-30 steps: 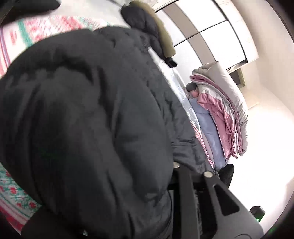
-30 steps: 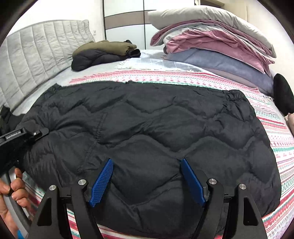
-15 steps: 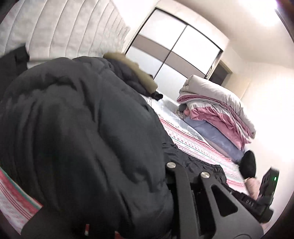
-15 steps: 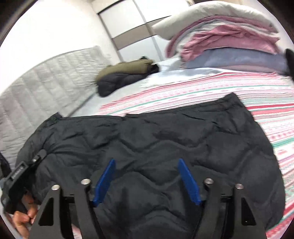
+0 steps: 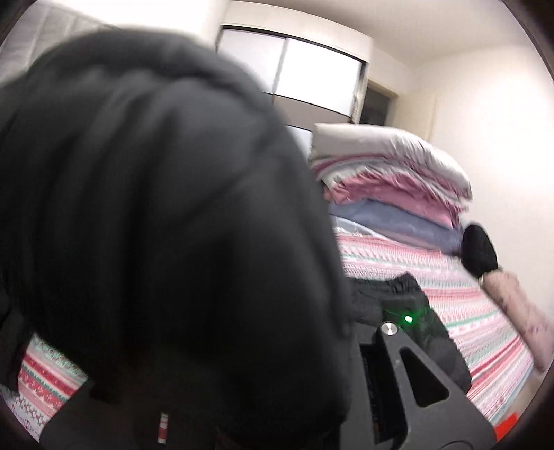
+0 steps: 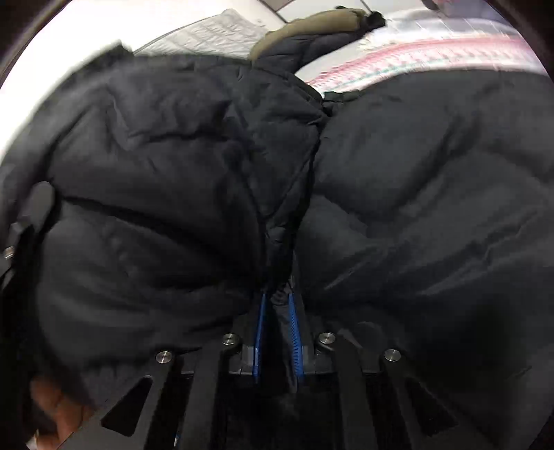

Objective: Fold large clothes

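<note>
A black puffer jacket (image 6: 415, 207) lies on the striped bedspread (image 5: 415, 270). My right gripper (image 6: 277, 297) is low over it. Its jaws are closing, and the blue pads (image 6: 294, 329) pinch a ridge of the jacket's fabric between them. In the left wrist view the black jacket (image 5: 155, 207) hangs lifted and fills the left and middle of the frame. My left gripper (image 5: 277, 311) is buried under that fabric, with only one finger's linkage (image 5: 398, 363) showing. Its jaws ease open slightly while the cloth still hangs from them. A hand (image 6: 52, 408) shows at the lower left.
A stack of folded quilts (image 5: 391, 180) lies at the bed's far right, with a black item (image 5: 479, 254) and a pink bundle (image 5: 519, 311) beside it. Folded olive and black clothes (image 6: 311, 31) rest near the quilted headboard (image 6: 214, 38). Sliding wardrobe doors (image 5: 294, 69) stand behind.
My left gripper has risen and rolled, lifting the jacket's edge with it. My right gripper went down into the jacket, and its wide-open jaws came together on a fold.
</note>
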Motion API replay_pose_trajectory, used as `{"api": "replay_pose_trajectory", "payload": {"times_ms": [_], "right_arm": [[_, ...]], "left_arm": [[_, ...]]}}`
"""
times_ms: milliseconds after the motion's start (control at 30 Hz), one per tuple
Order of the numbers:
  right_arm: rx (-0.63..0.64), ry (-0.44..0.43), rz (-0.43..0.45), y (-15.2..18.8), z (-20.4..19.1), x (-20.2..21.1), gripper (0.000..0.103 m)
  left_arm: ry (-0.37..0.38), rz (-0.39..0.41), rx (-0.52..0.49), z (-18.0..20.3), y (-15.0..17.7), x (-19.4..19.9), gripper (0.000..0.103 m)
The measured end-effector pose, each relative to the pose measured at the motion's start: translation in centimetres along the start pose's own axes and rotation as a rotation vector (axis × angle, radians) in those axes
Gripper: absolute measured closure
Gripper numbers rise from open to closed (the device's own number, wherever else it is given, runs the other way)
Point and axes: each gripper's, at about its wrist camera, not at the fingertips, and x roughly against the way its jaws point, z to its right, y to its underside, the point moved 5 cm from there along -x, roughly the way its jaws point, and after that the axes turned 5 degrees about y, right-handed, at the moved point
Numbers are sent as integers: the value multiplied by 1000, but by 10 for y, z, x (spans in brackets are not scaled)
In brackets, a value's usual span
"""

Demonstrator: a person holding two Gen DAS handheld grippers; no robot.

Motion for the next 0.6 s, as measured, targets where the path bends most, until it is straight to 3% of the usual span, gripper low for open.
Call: {"api": "replay_pose_trajectory", "payload": {"times_ms": [167, 333, 433, 600], "right_arm": [[-77, -30, -41, -12, 19, 27, 84], [-184, -47, 134, -32, 70, 105, 48], [-293, -31, 270, -38, 117, 158, 40], [-413, 44, 304, -29, 179, 192, 40]], "left_arm": [[51, -21, -127, 41, 2, -21, 73], [125, -132, -264, 87, 27, -53, 64], [175, -240, -356, 113, 55, -76, 52], [205, -311, -604, 153, 102, -89, 22]]}}
